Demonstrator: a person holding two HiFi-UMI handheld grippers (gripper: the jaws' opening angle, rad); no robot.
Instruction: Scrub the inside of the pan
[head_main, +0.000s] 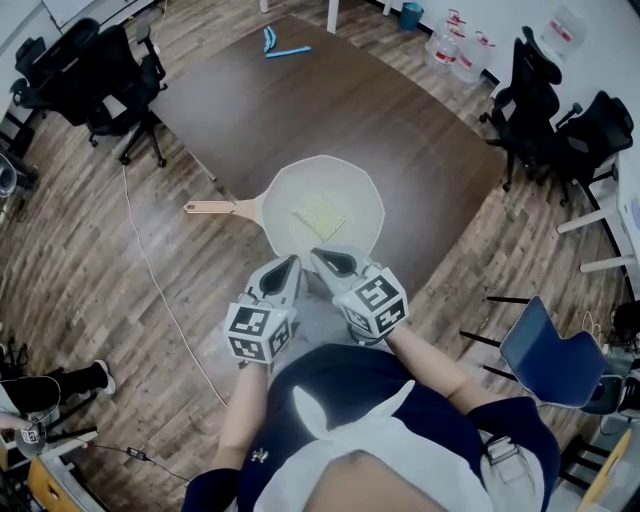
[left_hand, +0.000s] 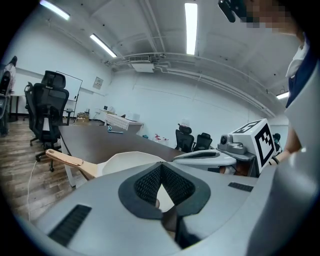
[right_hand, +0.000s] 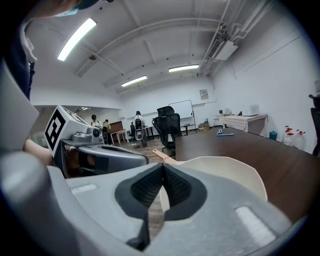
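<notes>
A cream pan with a wooden handle pointing left sits on the near corner of the dark brown table. A pale yellow sponge lies flat inside it. My left gripper and right gripper hover side by side just short of the pan's near rim, both shut with nothing held. In the left gripper view the left gripper has its pads together, with the pan beyond. In the right gripper view the right gripper is likewise shut, and the pan lies ahead to the right.
Black office chairs stand left of the table, and more black chairs stand to its right. Blue tools lie at the table's far end. Water bottles stand on the floor, a blue chair is near right, and a cable runs along the floor.
</notes>
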